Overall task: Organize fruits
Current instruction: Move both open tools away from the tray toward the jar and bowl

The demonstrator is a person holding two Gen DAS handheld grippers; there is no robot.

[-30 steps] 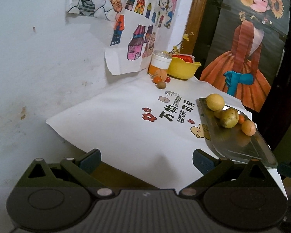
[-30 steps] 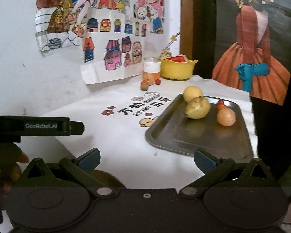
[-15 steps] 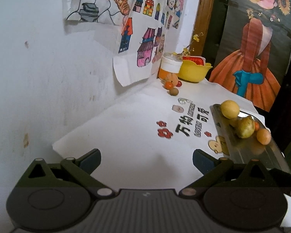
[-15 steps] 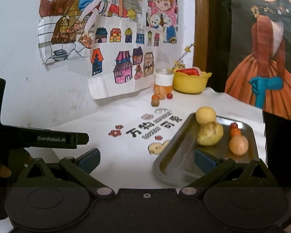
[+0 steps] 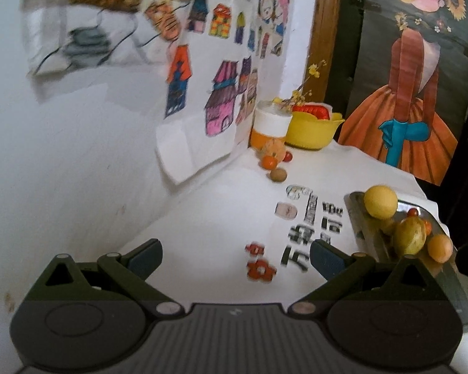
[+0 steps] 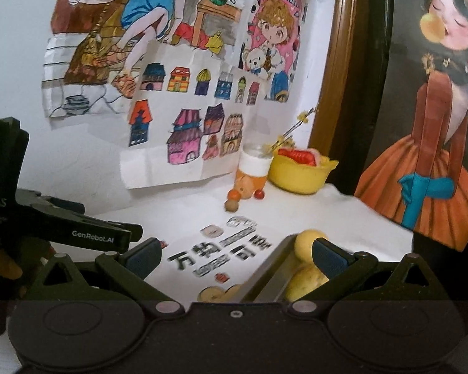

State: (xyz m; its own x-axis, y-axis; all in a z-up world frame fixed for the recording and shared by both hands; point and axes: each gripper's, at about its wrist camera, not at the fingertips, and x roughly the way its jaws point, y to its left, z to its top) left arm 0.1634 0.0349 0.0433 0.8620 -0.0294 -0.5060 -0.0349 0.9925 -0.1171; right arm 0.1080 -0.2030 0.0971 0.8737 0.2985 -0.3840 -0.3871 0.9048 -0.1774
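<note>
Sitting on the tray (image 5: 357, 218) already are some fruits; little fruits (image 5: 273, 163) wait at the table's back corner. Both grippers, left (image 5: 235, 257) and right (image 6: 235, 257), gape wide, holding nothing.

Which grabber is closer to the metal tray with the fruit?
Right. The right gripper hangs over the tray's near edge, one finger in front of the lemon. The left gripper is over white paper, tray off to its right.

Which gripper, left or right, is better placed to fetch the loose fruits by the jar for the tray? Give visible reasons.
Probably left. The left gripper is open over bare cloth, facing the brown fruit and orange fruit. The right gripper, also open, hangs over the tray.
</note>
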